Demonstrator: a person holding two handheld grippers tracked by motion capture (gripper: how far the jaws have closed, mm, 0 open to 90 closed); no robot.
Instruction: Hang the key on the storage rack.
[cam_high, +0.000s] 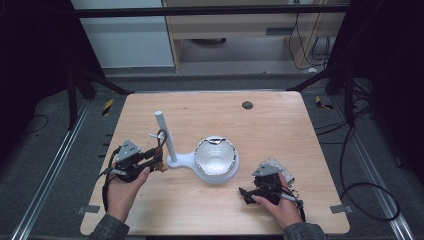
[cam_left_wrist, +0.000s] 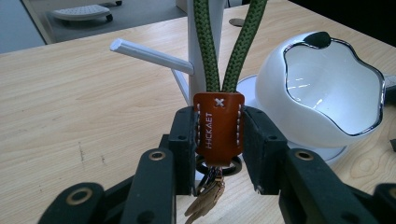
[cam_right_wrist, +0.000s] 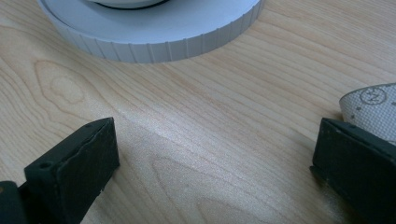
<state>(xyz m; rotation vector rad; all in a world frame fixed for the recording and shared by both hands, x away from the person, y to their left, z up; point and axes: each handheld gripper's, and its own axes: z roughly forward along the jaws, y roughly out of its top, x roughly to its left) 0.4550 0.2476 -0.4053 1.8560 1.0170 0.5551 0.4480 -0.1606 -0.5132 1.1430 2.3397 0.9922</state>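
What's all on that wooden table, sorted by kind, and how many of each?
White stand with post and peg: 1
White bowl on the stand's base: 1
Key strap, green cord with orange leather tab: 1
Hand-held claws: 2, left claw and right claw
Pale fabric piece by the right claw: 1
Total: 6

Keychain (cam_left_wrist: 218, 128) in left gripper (cam_high: 159, 163), left of stand (cam_high: 165, 135), bowl (cam_high: 215, 155) right.

Pale matt wood-grain table (cam_left_wrist: 70, 116), glossy white plastic bowl (cam_left_wrist: 327, 93) with chrome rim, braided green cord (cam_left_wrist: 205, 51), stitched orange leather tab (cam_left_wrist: 218, 122), matt black jaw pads (cam_left_wrist: 184, 140).
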